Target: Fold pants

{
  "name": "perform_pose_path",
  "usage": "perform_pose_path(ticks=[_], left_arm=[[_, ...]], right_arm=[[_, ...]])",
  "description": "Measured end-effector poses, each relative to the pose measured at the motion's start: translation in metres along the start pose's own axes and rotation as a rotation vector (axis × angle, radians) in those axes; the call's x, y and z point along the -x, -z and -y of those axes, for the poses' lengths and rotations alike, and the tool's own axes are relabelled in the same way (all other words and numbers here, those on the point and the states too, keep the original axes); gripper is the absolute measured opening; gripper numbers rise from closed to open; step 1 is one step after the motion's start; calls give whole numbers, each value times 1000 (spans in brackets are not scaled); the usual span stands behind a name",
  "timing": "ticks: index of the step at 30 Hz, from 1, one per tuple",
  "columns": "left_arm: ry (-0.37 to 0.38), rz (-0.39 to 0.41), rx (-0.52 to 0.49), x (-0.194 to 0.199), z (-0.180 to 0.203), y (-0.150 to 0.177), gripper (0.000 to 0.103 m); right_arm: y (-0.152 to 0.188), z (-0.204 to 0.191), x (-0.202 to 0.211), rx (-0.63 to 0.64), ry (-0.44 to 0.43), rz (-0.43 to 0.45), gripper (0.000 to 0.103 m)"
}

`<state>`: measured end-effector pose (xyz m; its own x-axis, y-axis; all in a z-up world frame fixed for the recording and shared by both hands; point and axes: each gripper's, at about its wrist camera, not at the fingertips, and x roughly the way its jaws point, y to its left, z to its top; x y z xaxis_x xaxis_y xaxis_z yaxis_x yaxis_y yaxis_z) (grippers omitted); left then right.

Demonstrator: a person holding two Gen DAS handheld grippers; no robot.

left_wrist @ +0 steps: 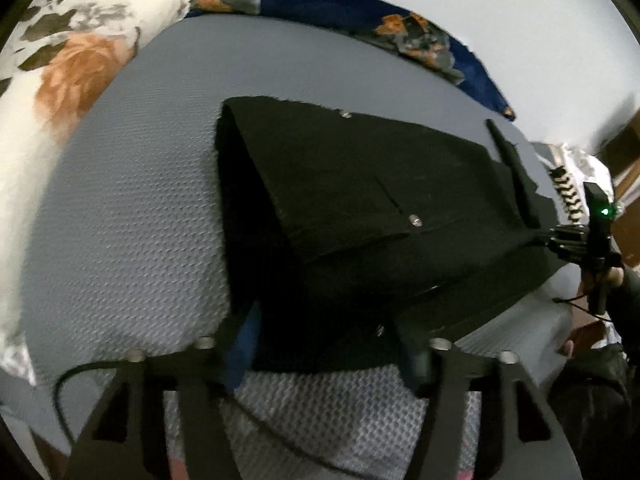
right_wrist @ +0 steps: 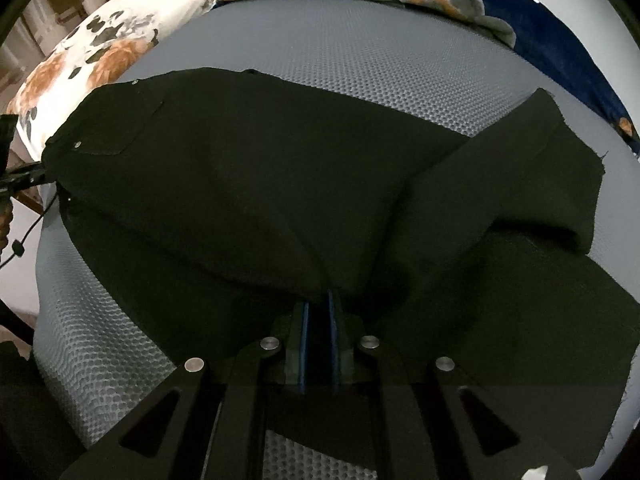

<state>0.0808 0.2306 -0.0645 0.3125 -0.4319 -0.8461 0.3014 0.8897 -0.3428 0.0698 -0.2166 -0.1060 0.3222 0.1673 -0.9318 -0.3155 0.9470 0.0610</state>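
Black pants point(left_wrist: 360, 184) lie on a grey textured mattress point(left_wrist: 140, 208), with one layer doubled over and rivets and a pocket showing on top. My left gripper point(left_wrist: 328, 354) stands open at the near edge of the pants; its fingers point(left_wrist: 240, 344) are wide apart, with the cloth's edge lying between them. In the right wrist view, the pants point(right_wrist: 240, 168) spread out with a leg point(right_wrist: 540, 168) angled off to the right. My right gripper point(right_wrist: 319, 300) is shut on a pinch of black cloth at the near edge. From the left wrist view the right gripper point(left_wrist: 576, 236) shows at the pants' far right edge.
A floral pillow point(left_wrist: 60, 60) lies left of the mattress. A dark blue floral blanket point(left_wrist: 360, 12) runs along the far edge, with a pale wall behind. A person's hand point(left_wrist: 612, 276) is at the far right. Bare grey mattress point(right_wrist: 360, 64) shows beyond the pants.
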Motion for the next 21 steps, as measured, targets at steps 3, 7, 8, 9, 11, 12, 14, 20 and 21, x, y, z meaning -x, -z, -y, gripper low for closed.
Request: perform_pose_path(ticks=[3,7,8,9,11,12,14,20,21], left_arm=[[-36,-7,0,9,-1,1,68],[-106,1,38,25,-12,7,71],[-104,1,70,30,-16,9,71],[-92,9,99,35,-18,10,71],[-65,35,153,45,-19,11,71],[-32,49,189,51,-19,12,71],[51,71,274,57,-16,14,71],[219,19,531,30,-5,17,71],[233,7,576,23,-7,19,71]], right_arm=[[-2,-1,-2,-4,-5,2,10],[0,2,-2,-5,-11,9,10],[0,2,-2,-5,-13,10,10],[0,3,-2,-4,-16,13,10],[0,4,-1,-7,-22,17,10],[0,4,-1,-7,-25,20,10],[0,3,-2,-8,-29,24,10],[1,7,-1,-15,-49,39,10],[2,7,0,-15,-51,41,10]])
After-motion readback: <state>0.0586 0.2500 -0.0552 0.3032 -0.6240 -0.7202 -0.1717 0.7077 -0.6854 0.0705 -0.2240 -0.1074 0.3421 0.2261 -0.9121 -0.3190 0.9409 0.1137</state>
